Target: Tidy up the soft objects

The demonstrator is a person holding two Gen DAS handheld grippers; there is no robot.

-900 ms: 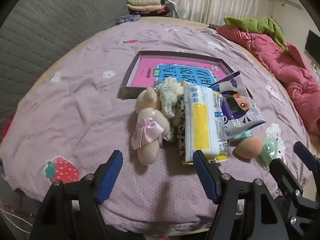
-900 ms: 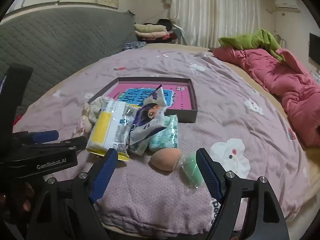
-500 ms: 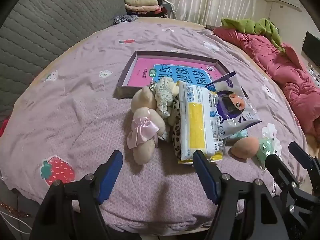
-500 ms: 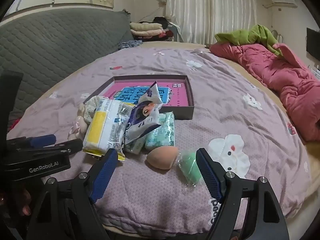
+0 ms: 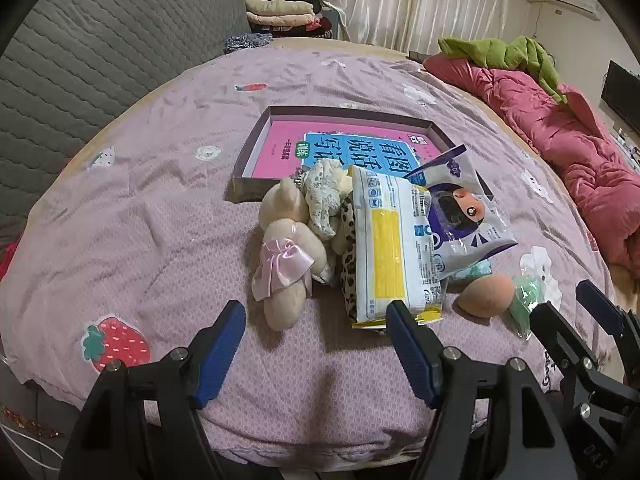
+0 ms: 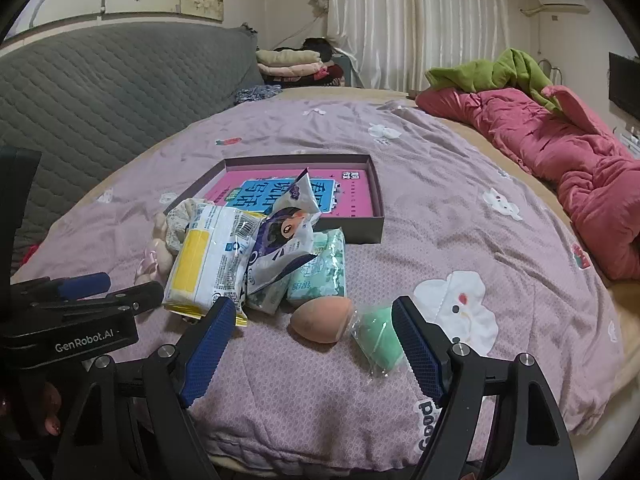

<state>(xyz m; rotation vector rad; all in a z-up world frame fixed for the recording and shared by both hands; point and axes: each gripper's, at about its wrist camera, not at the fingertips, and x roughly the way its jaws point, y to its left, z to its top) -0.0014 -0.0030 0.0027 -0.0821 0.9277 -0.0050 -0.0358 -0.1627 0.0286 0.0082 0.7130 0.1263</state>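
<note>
A bed covered by a lilac quilt [image 5: 168,208] printed with strawberries and white flowers fills both views. A grey quilted headboard [image 6: 104,96] runs along its left edge, a crumpled pink duvet [image 6: 560,160] with a green garment [image 6: 492,72] on top lies along the right edge, and white curtains [image 6: 412,24] and folded clothes [image 6: 288,62] stand beyond the far edge.

Near the middle of the bed sits a shallow box [image 5: 256,148] with a pink-and-blue book inside. Against its near wall the soft things are heaped: a cream plush toy [image 5: 286,264] with a pink bow, a yellow-and-white tissue pack [image 5: 390,248], a purple cartoon pouch [image 5: 460,216] and a mint tissue pack [image 6: 320,268]. A peach makeup sponge [image 6: 322,318] and a wrapped green sponge [image 6: 378,332] lie closer to the near edge.

The left gripper [image 5: 316,348] hangs spread wide and empty just short of the plush toy and the yellow pack. The right gripper [image 6: 312,344], equally spread and empty, frames both sponges without touching them.
</note>
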